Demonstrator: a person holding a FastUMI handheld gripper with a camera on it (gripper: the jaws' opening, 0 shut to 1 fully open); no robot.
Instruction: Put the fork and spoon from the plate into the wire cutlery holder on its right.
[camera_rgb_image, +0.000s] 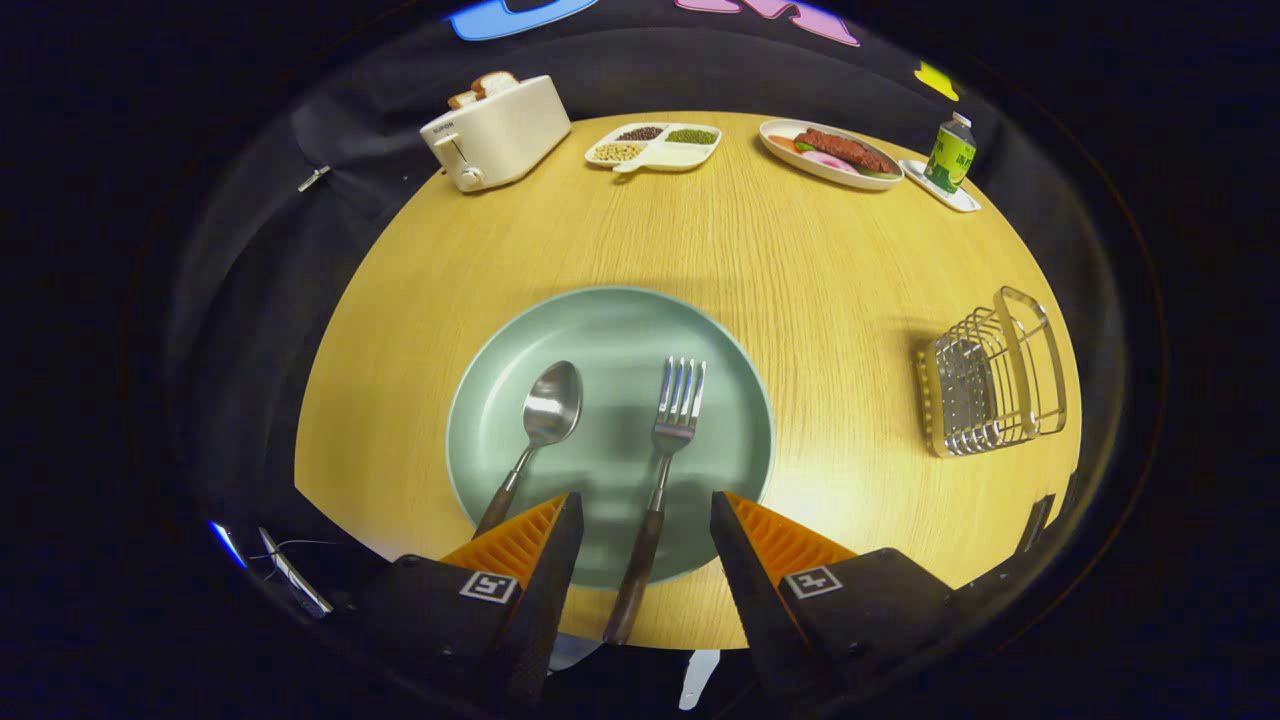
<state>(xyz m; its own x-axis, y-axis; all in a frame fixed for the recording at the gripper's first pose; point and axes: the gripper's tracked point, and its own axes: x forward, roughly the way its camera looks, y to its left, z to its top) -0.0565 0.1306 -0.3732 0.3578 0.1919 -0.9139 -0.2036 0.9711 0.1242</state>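
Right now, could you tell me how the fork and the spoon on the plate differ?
The fork lies between the open tool's fingers; the spoon lies beside them, its handle partly behind one finger. The fork's handle overhangs the plate onto the table. Both have dark handles and point away.

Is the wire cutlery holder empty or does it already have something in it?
Empty: the wire cutlery holder holds nothing; the fork and spoon lie on the plate.

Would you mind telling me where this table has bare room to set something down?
The widest bare wood lies between the plate and the far row: toaster, divided dish, food platter and bottle. A narrower strip separates the plate from the wire holder. The plate holds the spoon and fork, whose handle lies between the open hand-held gripper's fingers.
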